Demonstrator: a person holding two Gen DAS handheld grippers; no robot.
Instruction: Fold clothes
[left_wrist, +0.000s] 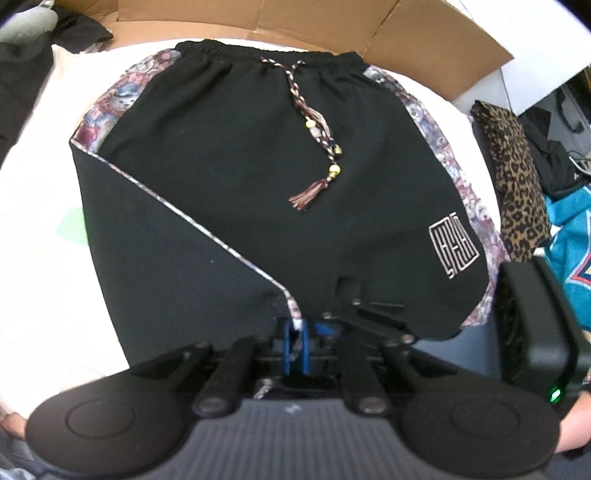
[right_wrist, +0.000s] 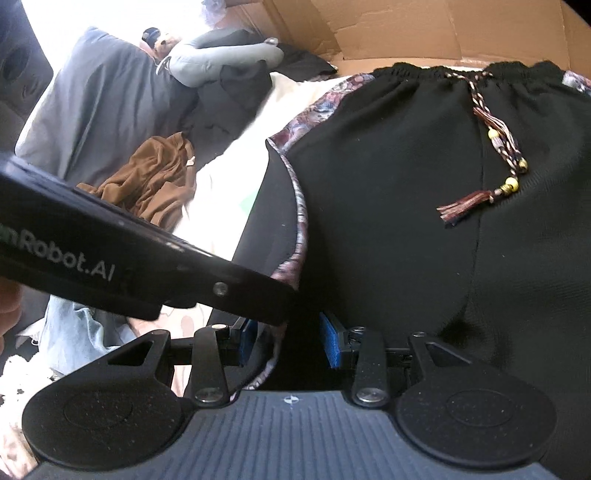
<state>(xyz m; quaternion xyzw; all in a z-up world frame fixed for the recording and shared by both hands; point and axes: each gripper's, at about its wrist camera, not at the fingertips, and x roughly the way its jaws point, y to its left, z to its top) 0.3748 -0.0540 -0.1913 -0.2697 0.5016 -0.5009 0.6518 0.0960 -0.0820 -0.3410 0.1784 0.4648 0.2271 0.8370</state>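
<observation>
Black shorts with paisley side panels, a beaded tasselled drawstring and a white logo lie flat on a white sheet. Their left leg is folded diagonally across the front. My left gripper is at the near hem. Its blue pads stand narrowly apart, with the corner of the paisley hem between them. In the right wrist view the shorts fill the frame. My right gripper stands open over the same near edge, with black cloth and hem between its wide-set pads. The left tool's black body crosses just in front of it.
A flattened cardboard box stands behind the shorts. On the right lie a leopard-print garment and a teal one. To the left are a brown garment, a grey pillow, a grey cushion and denim.
</observation>
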